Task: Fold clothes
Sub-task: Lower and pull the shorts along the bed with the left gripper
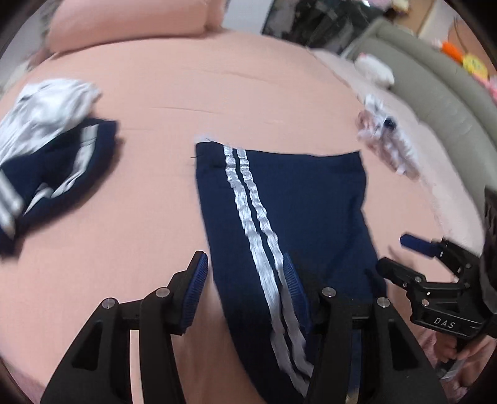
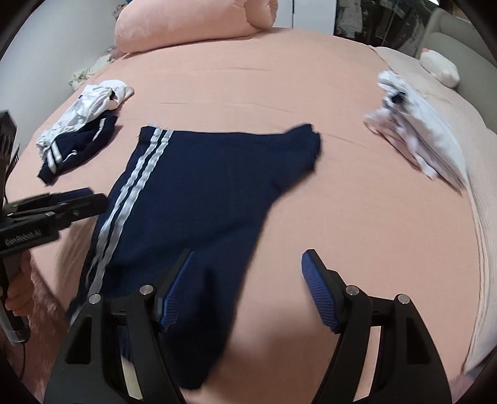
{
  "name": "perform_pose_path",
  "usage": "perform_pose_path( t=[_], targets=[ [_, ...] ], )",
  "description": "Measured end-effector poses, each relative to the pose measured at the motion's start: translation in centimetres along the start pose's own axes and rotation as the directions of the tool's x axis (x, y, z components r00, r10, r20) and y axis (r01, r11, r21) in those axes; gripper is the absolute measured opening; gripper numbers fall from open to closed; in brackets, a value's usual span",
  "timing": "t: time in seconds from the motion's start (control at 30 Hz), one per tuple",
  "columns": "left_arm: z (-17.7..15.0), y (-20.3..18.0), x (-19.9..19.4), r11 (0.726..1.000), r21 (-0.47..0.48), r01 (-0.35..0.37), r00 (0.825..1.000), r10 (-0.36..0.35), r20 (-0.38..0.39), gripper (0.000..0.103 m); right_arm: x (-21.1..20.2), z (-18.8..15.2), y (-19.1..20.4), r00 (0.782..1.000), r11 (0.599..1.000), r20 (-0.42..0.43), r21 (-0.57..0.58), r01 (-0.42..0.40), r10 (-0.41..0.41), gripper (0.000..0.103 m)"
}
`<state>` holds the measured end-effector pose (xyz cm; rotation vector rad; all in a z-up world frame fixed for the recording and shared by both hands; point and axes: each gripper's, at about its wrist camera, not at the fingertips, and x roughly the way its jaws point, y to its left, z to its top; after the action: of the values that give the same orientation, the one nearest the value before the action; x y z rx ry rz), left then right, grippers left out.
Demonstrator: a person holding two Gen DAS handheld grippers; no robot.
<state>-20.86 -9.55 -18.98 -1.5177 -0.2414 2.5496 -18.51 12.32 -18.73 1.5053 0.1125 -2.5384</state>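
Navy trousers (image 2: 198,192) spread flat on the pink bed (image 2: 248,93).
Left tongs (image 1: 245,273) and right tongs (image 2: 248,273) both released above them, seemingly not touching.

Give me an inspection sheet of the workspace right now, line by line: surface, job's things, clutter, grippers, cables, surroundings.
Surface: bed with pink sheet, mostly smooth.
Job's things: navy trousers with two white stripes spread flat in the middle; crumpled navy and white pile to the left; stack of pale folded clothes at the right edge.
Clutter: small white soft item beyond the stack, too blurred to identify.
Grippers: left gripper open, its fingers either side of the trousers' striped edge; right gripper open, one finger over the navy cloth, the other over the sheet.
Cables: dark cord at the left edge of the right wrist view.
Surroundings: pink pillow at the head; grey padded bed frame on the right.
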Motion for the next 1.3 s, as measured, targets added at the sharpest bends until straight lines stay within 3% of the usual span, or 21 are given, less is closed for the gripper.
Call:
perform_pose_path(
  t=[0.1, 0.17, 0.23, 0.3, 0.43, 0.5, 0.57, 0.6, 0.7, 1.03, 1.1, 1.2, 1.3],
  targets=[
    [0.8, 0.8, 2.2, 0.995, 0.024, -0.094, 0.995, 0.095, -0.031, 0.055, 2.1, 0.5, -0.4, 0.997, 0.999, -0.068, -0.006, 0.043, -0.043, 0.070],
    [1.3, 2.7, 1.7, 0.995, -0.052, -0.085, 0.996, 0.084, -0.021, 0.055, 3.0, 0.4, -1.1, 0.991, 0.998, -0.119, 0.004, 0.069, -0.068, 0.071],
    [2.3, 4.1, 0.9, 0.992, -0.110, -0.062, 0.998, 0.064, 0.013, 0.053, 2.3, 0.8, -2.1, 0.992, 0.998, -0.116, 0.022, 0.053, -0.051, 0.071],
    [3.4, 4.5, 0.6, 0.993, -0.122, 0.006, 0.999, 0.000, 0.051, 0.053, 1.6, 1.6, -2.9, 0.995, 0.999, -0.090, 0.032, 0.035, -0.032, 0.071],
    [5.6, 2.1, 2.3, 1.000, 0.023, 0.016, 0.998, -0.018, 0.061, 0.053, 2.0, 4.4, -2.9, 0.999, 1.000, -0.036, 0.005, 0.021, -0.021, 0.072],
    [6.2, 0.8, 4.2, 0.995, 0.095, -0.020, 0.999, 0.018, 0.026, 0.053, 3.6, 5.5, -2.5, 0.998, 0.999, -0.054, -0.031, 0.039, -0.041, 0.072],
    [6.5, 0.4, 5.6, 0.990, 0.114, -0.087, 0.996, 0.086, 0.015, 0.053, 5.2, 6.7, -2.1, 0.996, 0.996, -0.071, -0.068, 0.056, -0.061, 0.070],
    [6.5, 0.7, 5.7, 0.992, 0.097, -0.084, 0.996, 0.082, 0.024, 0.055, 6.1, 7.0, -2.1, 0.992, 0.993, -0.092, -0.085, 0.080, -0.088, 0.070],
    [6.9, 1.5, 5.5, 0.993, 0.035, -0.115, 0.992, 0.112, 0.056, 0.055, 7.3, 8.1, -2.7, 0.990, 0.994, -0.103, -0.055, 0.092, -0.097, 0.070],
    [7.3, 1.2, 7.3, 0.993, 0.027, -0.116, 0.991, 0.114, 0.071, 0.062, 7.9, 10.2, -5.6, 0.988, 0.980, -0.008, 0.126, 0.155, -0.155, 0.071],
    [7.4, 1.2, 7.4, 0.992, 0.026, -0.127, 0.989, 0.125, 0.080, 0.065, 8.9, 10.5, -6.4, 0.987, 0.976, -0.030, 0.151, 0.158, -0.155, 0.073],
    [7.5, 1.2, 6.4, 0.995, -0.015, -0.101, 0.991, 0.102, 0.081, 0.066, 8.6, 10.9, -7.5, 0.990, 0.971, -0.022, 0.193, 0.140, -0.138, 0.072],
    [7.3, 0.0, 5.3, 0.999, 0.013, -0.053, 0.994, 0.051, 0.096, 0.066, 6.1, 10.6, -7.4, 0.994, 0.975, 0.025, 0.195, 0.103, -0.110, 0.069]
  ],
)
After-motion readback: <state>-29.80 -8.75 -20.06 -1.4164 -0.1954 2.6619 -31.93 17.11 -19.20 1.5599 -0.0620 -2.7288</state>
